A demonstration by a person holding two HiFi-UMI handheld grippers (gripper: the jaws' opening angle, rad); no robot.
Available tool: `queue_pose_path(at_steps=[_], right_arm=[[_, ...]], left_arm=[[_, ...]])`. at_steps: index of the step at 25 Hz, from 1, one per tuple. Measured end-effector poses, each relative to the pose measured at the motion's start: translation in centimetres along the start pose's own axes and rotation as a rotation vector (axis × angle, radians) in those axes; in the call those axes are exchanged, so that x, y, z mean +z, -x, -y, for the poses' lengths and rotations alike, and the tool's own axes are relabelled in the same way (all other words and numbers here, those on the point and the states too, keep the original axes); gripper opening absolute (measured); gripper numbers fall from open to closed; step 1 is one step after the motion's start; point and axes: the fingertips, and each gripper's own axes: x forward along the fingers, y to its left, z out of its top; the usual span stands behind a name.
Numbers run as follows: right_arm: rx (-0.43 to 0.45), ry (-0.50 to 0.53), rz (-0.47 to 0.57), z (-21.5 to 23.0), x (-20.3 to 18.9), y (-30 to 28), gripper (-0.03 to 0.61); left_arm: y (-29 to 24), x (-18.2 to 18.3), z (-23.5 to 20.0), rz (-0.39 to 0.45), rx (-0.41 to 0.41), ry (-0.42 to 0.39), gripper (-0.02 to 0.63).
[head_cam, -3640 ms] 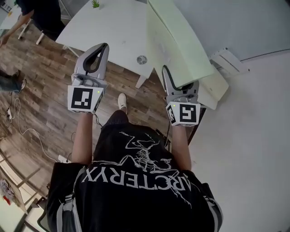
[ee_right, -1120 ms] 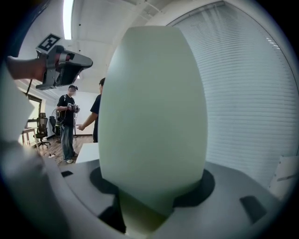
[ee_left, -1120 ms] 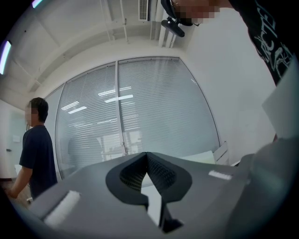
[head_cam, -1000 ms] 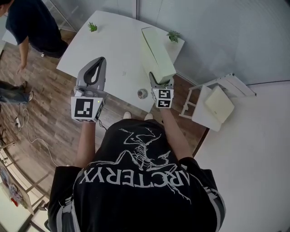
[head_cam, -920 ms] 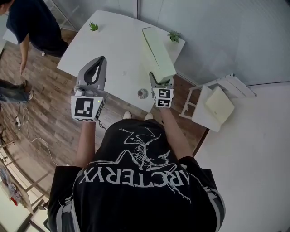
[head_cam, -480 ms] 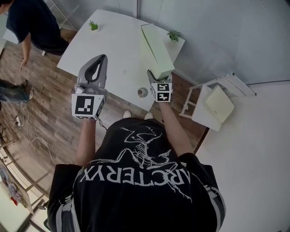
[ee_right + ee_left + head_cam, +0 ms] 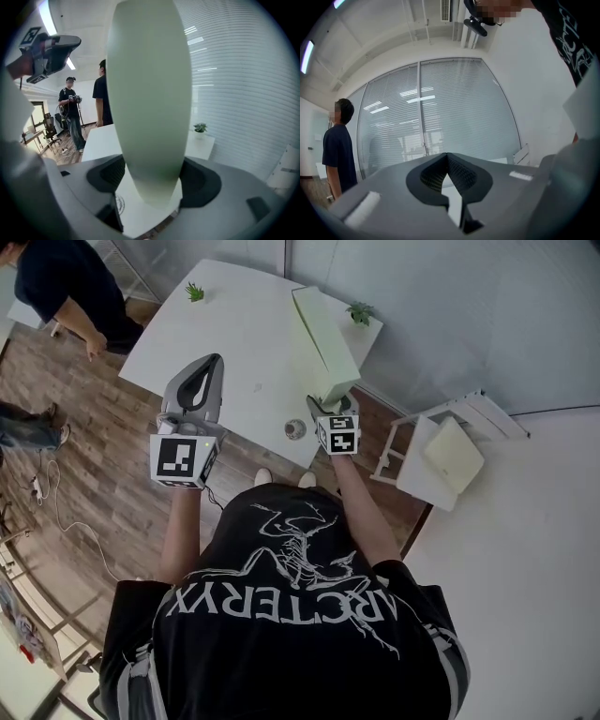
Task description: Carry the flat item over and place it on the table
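Note:
A pale green flat cushion [image 7: 322, 338] stands on edge in my right gripper [image 7: 325, 405], whose jaws are shut on its lower end. In the right gripper view the cushion [image 7: 149, 93] rises tall between the jaws and hides much of the room. It hangs above the near right part of the white table [image 7: 234, 334]. My left gripper [image 7: 194, 381] is held up at the left over the table's near edge, shut and empty; its closed jaws [image 7: 449, 161] point at the blinds.
Two small potted plants [image 7: 195, 292] [image 7: 360, 312] sit on the table, and a round cable port [image 7: 294, 429] is near its front edge. A white chair with a green cushion [image 7: 448, 456] stands at the right. People stand at the far left [image 7: 70, 282].
The right gripper has moved slightly forward with the cushion, which now stands more upright over the table. The left gripper has risen a little. The person at the left has shifted.

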Motion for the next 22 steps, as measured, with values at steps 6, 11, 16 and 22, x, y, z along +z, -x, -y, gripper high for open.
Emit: queue_pose_path(at_steps=[6, 11, 16, 22], right_arm=[[0.051, -0.073, -0.058, -0.1, -3.8, 6.2, 0.322], [0.027, -0.226, -0.031, 3.0, -3.3, 12.5, 0.309], [-0.081, -0.089, 0.333, 7.9, 11.5, 18.8, 0.101], [-0.030, 0.233, 0.607, 3.4, 25.5, 20.0, 0.035]], left_arm=[[0.0, -0.7, 0.0, -0.005, 0.005, 0.017, -0.005], [-0.2, -0.9, 0.4, -0.002, -0.007, 0.028, -0.005], [-1.2, 0.1, 0.6, 0.014, -0.027, 0.024, -0.005], [-3.3, 4.3, 2.7, 0.102, -0.138, 0.007, -0.005]])
